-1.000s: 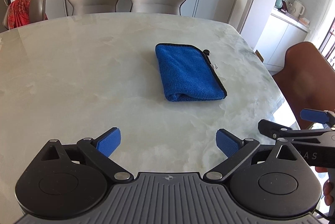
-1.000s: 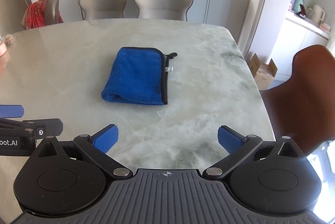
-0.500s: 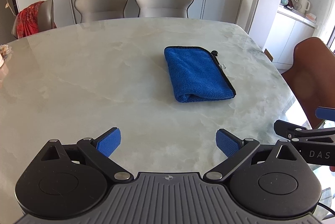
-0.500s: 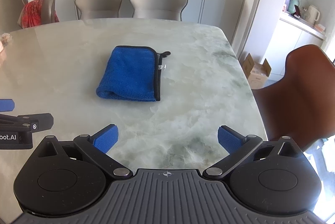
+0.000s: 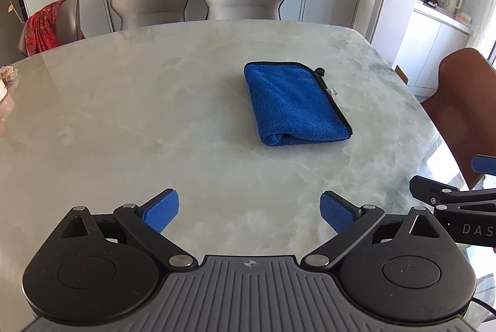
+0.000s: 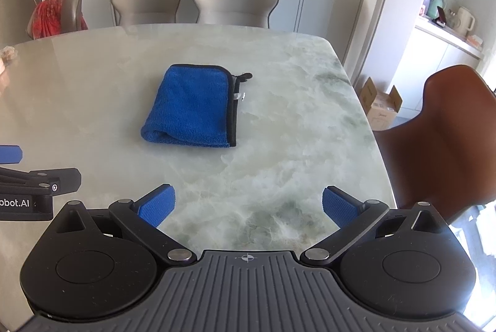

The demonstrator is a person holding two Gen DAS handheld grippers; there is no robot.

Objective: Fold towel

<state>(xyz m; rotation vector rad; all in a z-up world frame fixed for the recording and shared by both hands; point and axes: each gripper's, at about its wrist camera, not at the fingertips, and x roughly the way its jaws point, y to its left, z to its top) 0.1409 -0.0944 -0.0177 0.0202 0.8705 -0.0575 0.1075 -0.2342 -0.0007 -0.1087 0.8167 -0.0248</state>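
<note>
Blue towel [image 5: 294, 104] lies folded on marble table [image 5: 124, 115], untouched.

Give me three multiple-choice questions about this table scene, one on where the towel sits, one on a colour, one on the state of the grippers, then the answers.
1. Where is the towel?
A. on the marble table
B. on the brown chair
C. in a gripper

2. What colour is the towel's edge trim?
A. white
B. black
C. red

3. How do the left gripper and right gripper stand?
A. both shut
B. one shut
C. both open, holding nothing

Answers: A, it lies flat on the tabletop; B, a black band borders it; C, both pairs of blue pads sit wide apart over bare marble.
</note>
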